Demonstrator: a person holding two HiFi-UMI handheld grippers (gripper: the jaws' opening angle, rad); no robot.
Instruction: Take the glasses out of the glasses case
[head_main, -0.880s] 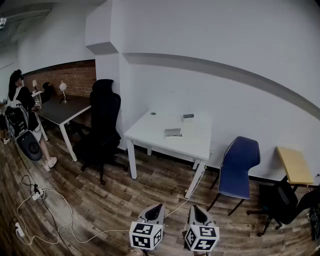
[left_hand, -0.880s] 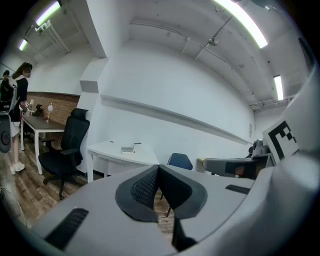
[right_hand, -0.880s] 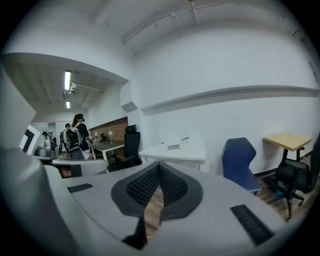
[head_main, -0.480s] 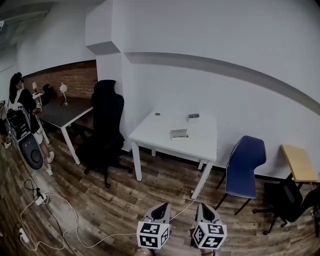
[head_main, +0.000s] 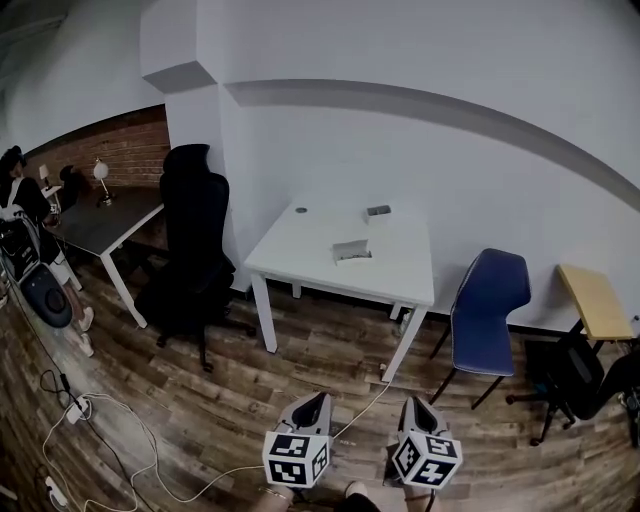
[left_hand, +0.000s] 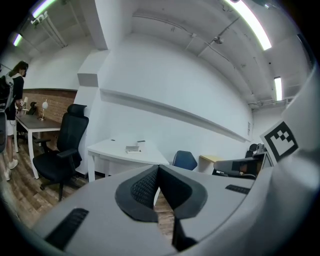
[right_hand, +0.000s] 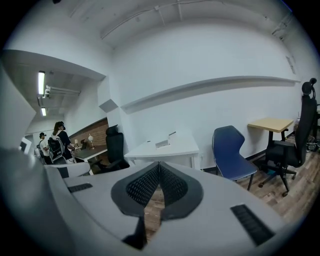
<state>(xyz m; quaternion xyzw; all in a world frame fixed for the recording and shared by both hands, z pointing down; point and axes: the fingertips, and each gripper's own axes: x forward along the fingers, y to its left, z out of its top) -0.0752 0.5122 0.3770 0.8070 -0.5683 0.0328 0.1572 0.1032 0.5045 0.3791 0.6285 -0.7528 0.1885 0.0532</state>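
Near desk's middle: small pale grey glasses case (head_main: 351, 251) on white rectangular desk (head_main: 300, 252).
Left gripper (head_main: 317, 400), right gripper (head_main: 412, 404): jaws together, empty.

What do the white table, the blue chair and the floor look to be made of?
White table: smooth matte top, likely laminate, on white legs that look like metal. Blue chair: moulded one-piece shell, probably plastic, on thin dark legs. Floor: wood-grain planks; wood or vinyl, can't tell.
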